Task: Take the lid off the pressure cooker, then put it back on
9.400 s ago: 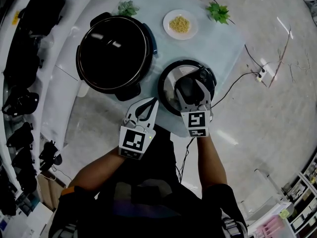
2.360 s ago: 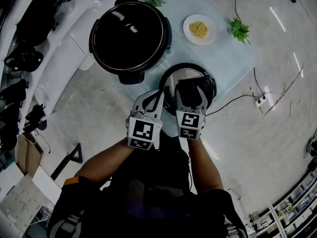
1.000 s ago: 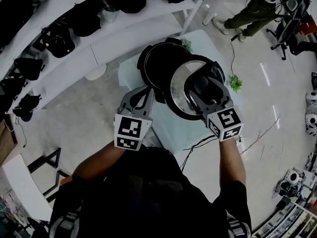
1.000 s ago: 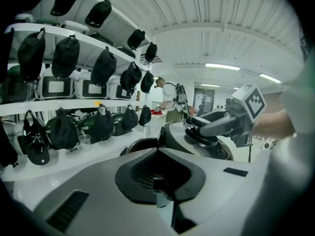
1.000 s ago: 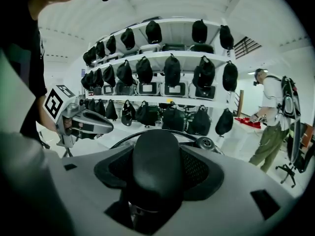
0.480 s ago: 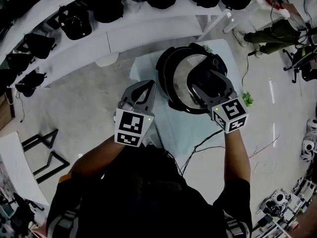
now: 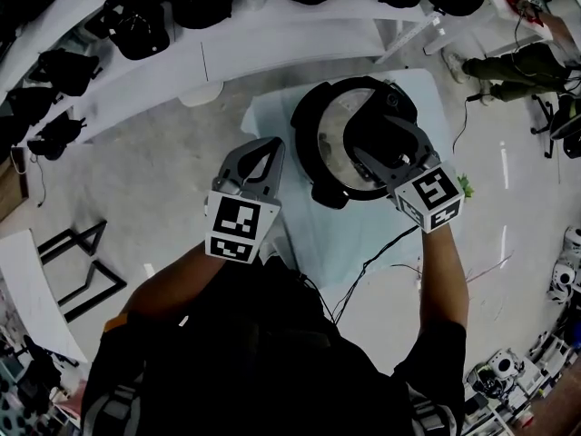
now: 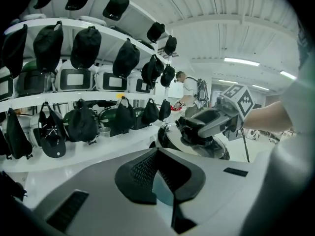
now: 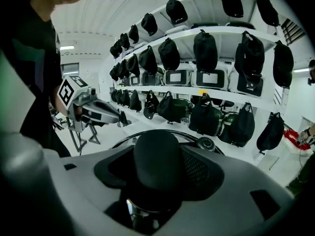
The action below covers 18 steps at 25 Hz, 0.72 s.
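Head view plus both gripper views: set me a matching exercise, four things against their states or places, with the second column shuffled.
1. left gripper
2. right gripper
3. lid
4. table

a. pale blue, under the cooker
b. fingers shut on the black knob
c. fingers together, holding nothing
d. shiny metal, over the black cooker

Pairs: 1-c, 2-b, 3-d, 4-a
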{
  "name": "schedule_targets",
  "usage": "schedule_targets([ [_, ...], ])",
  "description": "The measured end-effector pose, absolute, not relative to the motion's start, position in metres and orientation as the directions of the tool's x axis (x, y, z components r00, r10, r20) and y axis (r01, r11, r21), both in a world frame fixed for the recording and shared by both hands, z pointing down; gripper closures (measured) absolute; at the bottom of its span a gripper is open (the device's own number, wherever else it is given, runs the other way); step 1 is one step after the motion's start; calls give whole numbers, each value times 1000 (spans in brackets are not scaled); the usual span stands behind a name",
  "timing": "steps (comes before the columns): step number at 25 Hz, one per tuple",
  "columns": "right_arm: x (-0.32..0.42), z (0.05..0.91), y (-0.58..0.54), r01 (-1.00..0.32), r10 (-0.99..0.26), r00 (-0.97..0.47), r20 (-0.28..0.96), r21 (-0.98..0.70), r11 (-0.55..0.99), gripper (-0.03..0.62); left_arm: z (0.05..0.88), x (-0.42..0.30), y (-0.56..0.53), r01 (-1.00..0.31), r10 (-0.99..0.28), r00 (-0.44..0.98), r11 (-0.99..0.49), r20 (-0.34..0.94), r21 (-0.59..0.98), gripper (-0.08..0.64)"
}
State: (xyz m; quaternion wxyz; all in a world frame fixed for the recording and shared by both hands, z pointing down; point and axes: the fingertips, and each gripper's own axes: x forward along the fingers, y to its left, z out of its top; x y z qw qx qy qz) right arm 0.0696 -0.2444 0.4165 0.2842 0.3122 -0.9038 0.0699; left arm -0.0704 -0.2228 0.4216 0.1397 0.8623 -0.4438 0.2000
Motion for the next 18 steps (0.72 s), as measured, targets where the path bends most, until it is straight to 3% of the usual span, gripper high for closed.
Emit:
schedule_targets([
  [18,62,436,-242,-450,-371,-713,595,17,893,298,436,-58,-230,-824,-705,523,-561,479,74,554],
])
